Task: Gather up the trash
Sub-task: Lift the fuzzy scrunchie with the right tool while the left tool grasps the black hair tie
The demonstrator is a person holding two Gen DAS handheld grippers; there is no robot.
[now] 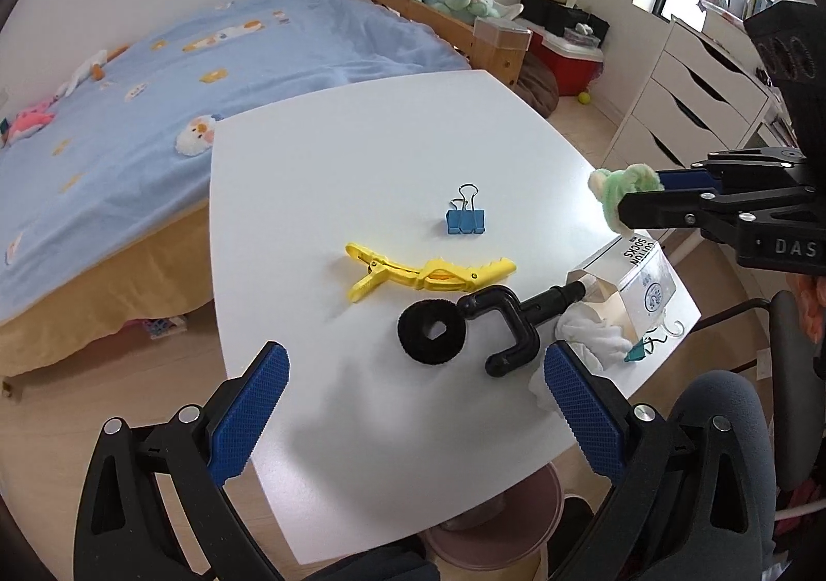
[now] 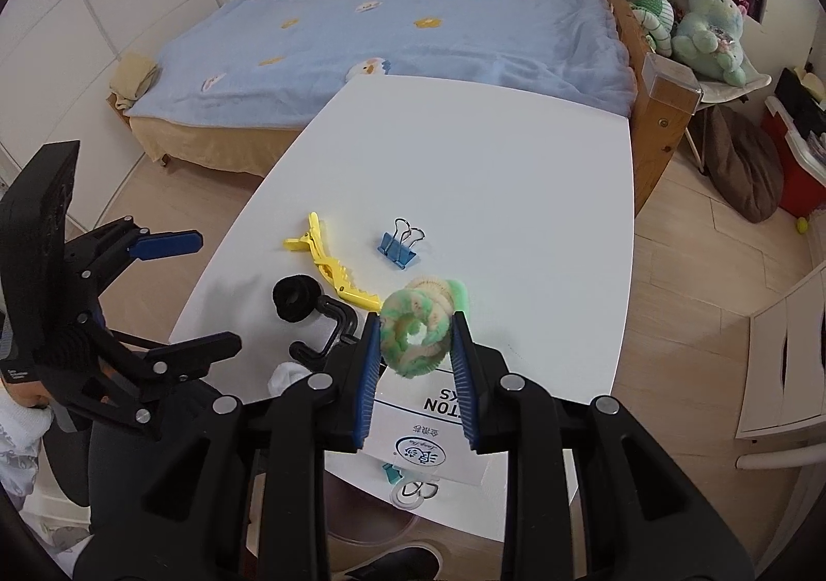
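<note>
Your right gripper pinches the fuzzy green scrunchie at lower centre, lifted clear of the white table for carrying. Your left gripper hangs wide open, empty, above the black hair tie, presumably the next pick.

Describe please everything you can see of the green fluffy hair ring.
The green fluffy hair ring is a soft scrunchie of plush-looking fabric, mottled green and cream, with a small hole in its middle. The right tool holds it off the white table, its blue pads pressing both sides. It stands on edge, hole toward the camera, above the sock package.
</note>
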